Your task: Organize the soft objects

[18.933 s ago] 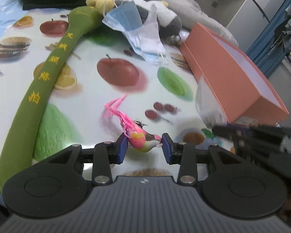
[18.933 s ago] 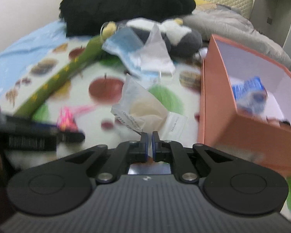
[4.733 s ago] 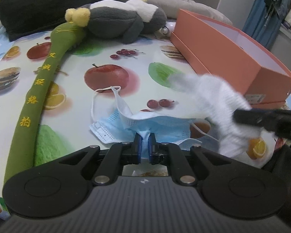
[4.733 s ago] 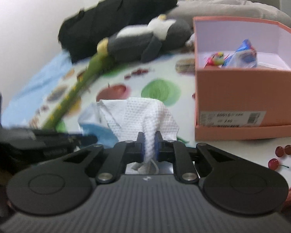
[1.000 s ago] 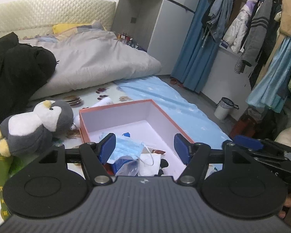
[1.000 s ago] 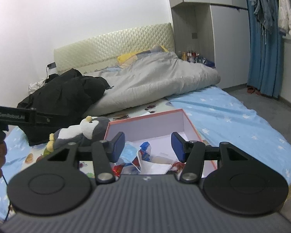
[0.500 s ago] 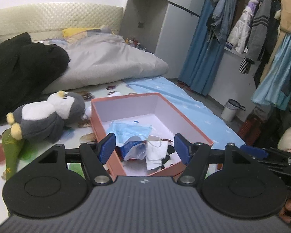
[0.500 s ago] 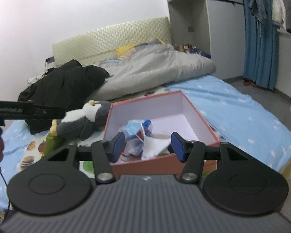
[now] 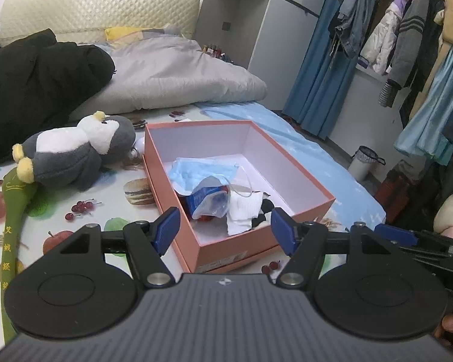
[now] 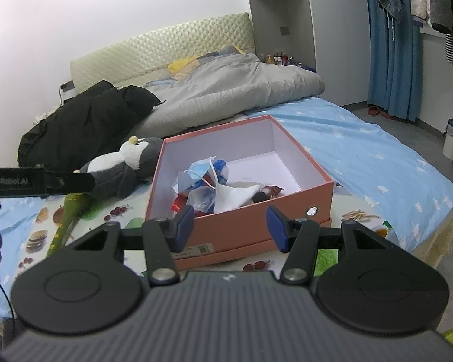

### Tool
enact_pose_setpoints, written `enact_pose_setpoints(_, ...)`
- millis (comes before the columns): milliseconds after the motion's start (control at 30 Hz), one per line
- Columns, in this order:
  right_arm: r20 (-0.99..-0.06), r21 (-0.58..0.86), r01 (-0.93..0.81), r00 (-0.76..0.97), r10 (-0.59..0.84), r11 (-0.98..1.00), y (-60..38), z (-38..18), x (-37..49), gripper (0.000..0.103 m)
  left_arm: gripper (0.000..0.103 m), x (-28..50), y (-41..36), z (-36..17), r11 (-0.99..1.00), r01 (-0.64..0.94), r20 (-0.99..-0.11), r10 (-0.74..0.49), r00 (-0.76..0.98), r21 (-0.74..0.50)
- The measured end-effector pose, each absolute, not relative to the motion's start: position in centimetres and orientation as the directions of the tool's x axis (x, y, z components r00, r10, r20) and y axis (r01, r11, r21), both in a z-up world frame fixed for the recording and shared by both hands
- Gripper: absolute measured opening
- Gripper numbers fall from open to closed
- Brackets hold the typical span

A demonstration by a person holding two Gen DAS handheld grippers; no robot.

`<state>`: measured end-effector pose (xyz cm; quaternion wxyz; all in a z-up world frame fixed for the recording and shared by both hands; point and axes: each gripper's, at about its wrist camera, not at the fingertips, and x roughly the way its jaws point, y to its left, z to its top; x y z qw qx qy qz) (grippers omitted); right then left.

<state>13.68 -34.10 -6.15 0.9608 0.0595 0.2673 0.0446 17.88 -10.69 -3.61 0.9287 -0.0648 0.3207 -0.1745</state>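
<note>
both jaws are spread and empty. penguin plush and green stick are left outside the orange box, off its left wall on the bed; left gripper judged nearer than right gripper; stick's long axis runs along that wall.

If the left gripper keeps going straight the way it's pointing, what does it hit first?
Probably the orange box: the open, empty left gripper points at its near wall and rim, with the white cloth inside just beyond. Depth is hard to judge through the fisheye.
</note>
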Motion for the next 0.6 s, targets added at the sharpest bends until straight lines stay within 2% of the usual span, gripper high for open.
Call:
enact_pose_setpoints(500, -0.517, 0.145, -0.058, 0.847, 0.126, 0.988, -34.4, -6.3, 13.9, 0.056, 0.072, 18.3, -11.7, -4.8, 0.938, 0.276, -0.607, -0.345, 0.716, -0.207)
enact_pose_setpoints(567, -0.519, 0.139, -0.053, 0.847, 0.118, 0.989, -34.4, -6.3, 14.0, 0.056, 0.079, 18.2, -11.6, -4.8, 0.939, 0.273, -0.608, -0.342, 0.717, -0.208)
enact_pose_setpoints(600, -0.522, 0.142, -0.052, 0.844, 0.119, 0.989, -34.5, -6.3, 14.1, 0.06, 0.081, 18.2, -11.6, -4.8, 0.94, 0.27, -0.607, -0.34, 0.718, -0.207)
